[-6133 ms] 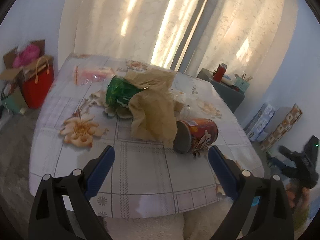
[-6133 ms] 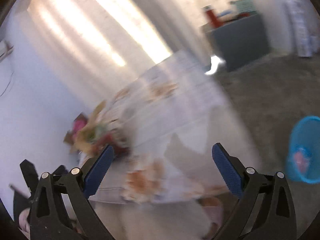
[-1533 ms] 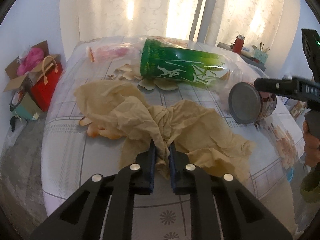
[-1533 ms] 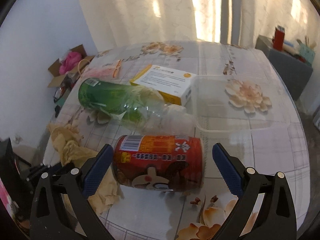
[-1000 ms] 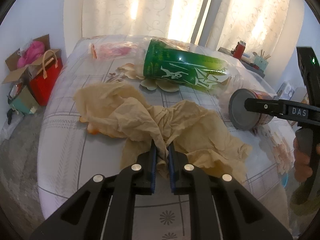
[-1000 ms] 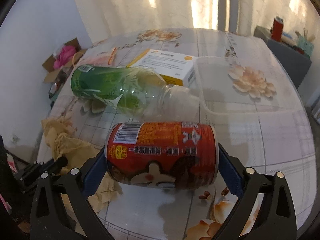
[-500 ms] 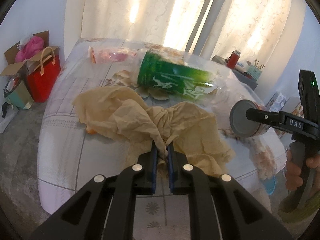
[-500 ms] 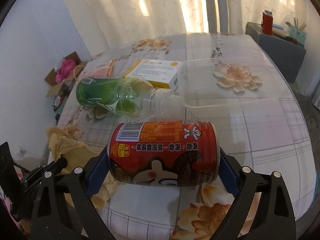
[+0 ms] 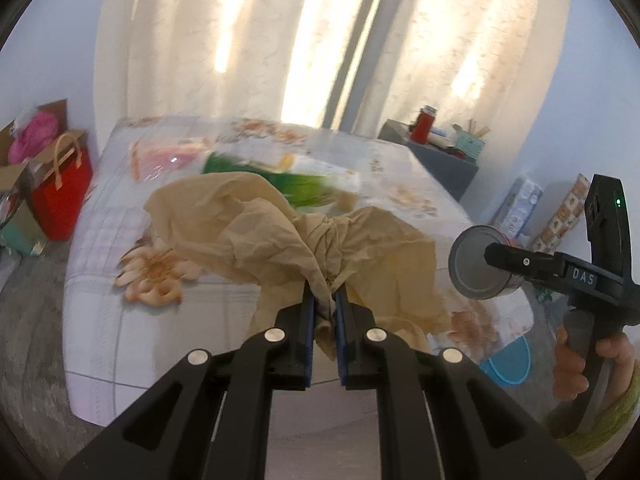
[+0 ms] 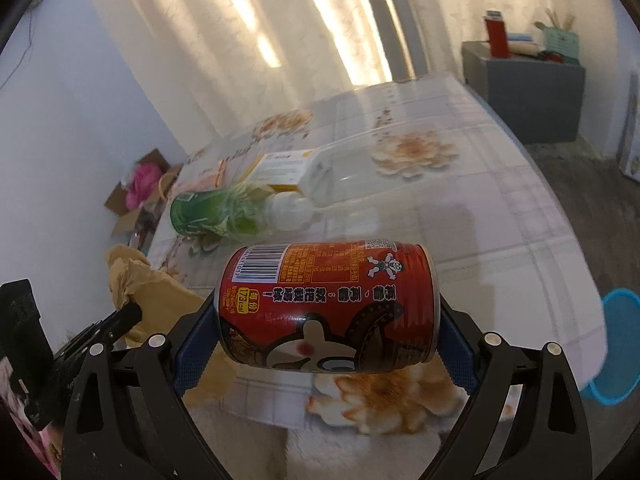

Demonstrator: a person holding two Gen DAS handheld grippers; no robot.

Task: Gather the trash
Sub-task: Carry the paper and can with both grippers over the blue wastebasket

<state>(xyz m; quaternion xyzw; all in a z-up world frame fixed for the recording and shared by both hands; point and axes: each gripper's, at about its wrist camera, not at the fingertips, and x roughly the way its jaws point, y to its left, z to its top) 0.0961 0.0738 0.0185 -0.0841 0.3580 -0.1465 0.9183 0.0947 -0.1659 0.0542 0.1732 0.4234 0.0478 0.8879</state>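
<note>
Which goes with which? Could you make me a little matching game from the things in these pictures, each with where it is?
Things:
1. can
2. crumpled paper
3. green bottle
4. blue bin

Places:
A. lying on the table
B. on the floor beside the table
C. clamped end to end in the right gripper
D. pinched in the left gripper

Pairs: 1-C, 2-D, 3-A, 4-B

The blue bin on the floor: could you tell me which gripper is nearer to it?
Right. The right gripper, shut on the red can, hangs at the table edge on the blue bin's side; the left gripper, pinching the tan paper, sits farther along the table.
</note>
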